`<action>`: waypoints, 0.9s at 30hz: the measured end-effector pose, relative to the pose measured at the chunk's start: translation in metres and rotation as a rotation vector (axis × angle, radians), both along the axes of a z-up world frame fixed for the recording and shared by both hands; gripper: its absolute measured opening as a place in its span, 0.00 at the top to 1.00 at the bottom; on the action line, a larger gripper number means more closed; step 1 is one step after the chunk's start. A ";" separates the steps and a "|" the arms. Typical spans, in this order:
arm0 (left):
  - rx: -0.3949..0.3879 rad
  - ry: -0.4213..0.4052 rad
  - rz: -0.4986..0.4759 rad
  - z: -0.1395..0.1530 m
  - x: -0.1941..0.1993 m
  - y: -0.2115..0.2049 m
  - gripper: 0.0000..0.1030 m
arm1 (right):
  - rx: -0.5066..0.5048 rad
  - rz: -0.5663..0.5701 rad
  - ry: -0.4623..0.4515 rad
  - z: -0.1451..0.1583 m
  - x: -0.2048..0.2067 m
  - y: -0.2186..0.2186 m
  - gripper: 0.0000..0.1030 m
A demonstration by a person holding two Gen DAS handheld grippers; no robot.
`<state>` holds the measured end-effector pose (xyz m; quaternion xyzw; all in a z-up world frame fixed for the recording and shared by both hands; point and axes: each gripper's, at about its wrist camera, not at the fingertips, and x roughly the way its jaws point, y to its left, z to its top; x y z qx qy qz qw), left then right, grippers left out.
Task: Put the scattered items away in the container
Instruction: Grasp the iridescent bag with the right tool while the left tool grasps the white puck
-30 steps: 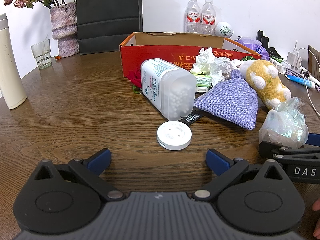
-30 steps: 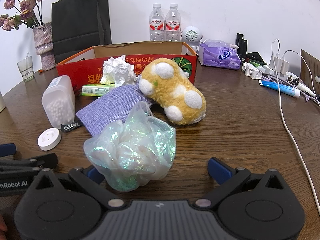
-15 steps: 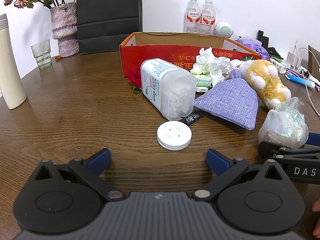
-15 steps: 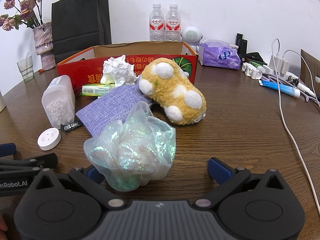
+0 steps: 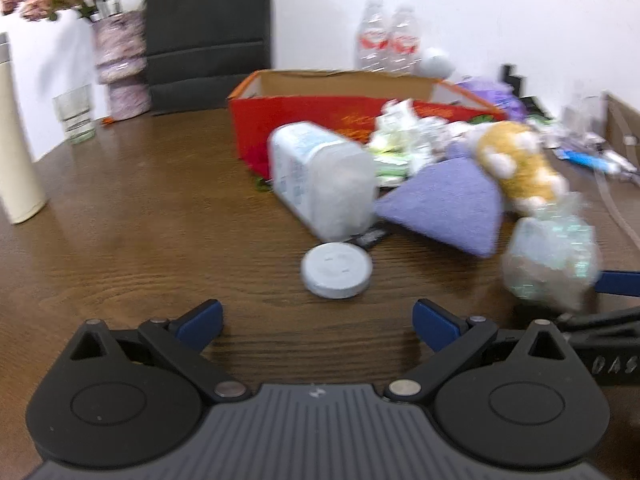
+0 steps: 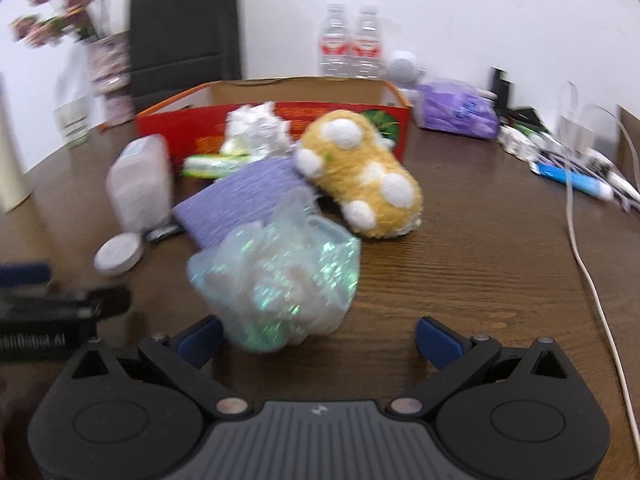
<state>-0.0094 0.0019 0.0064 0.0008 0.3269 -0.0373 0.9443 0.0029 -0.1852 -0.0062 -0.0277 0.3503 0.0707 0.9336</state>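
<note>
A red cardboard box (image 5: pixel 320 120) stands open at the table's middle back. In front of it lie a translucent jar of white beads (image 5: pixel 320 176) on its side, a crumpled white paper (image 5: pixel 400 128), a purple pouch (image 5: pixel 444 208) and a yellow spotted plush (image 6: pixel 360 176). A white round cap (image 5: pixel 337 270) lies just ahead of my open left gripper (image 5: pixel 316 320). An iridescent plastic bag (image 6: pixel 276 276) sits right before my open right gripper (image 6: pixel 318 338), close to its left finger. Nothing is held. Both views are blurred.
A cream flask (image 5: pixel 16 140), a glass (image 5: pixel 76 118), a vase of flowers (image 5: pixel 120 64) and a black bag (image 5: pixel 208 28) line the left and back. Two water bottles (image 6: pixel 352 44), a purple tissue pack (image 6: pixel 456 114) and a white cable (image 6: pixel 584 264) occupy the right.
Both views have turned blurry as the grippers start to move. In the right wrist view the bag and plush sit slightly higher and further right. Both grippers stay open.
</note>
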 end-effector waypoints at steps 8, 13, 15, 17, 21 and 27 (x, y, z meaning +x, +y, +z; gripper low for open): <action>-0.029 -0.045 -0.021 0.013 0.021 0.002 0.00 | -0.001 0.063 -0.078 0.022 -0.004 -0.004 0.11; -0.036 0.035 -0.025 0.006 0.038 0.004 0.32 | -0.007 0.087 -0.040 0.020 0.018 0.006 0.31; -0.040 0.041 -0.021 0.004 0.039 0.006 0.40 | 0.009 0.095 -0.017 0.018 0.023 0.008 0.46; -0.060 0.038 -0.034 0.005 0.038 0.009 0.52 | 0.019 0.093 -0.010 0.016 0.026 0.009 0.52; -0.044 0.031 -0.056 0.005 0.033 0.008 0.61 | 0.053 0.082 -0.021 0.018 0.025 0.007 0.57; -0.050 -0.056 -0.054 0.028 -0.003 0.002 0.61 | 0.070 0.069 -0.109 0.041 0.000 -0.003 0.59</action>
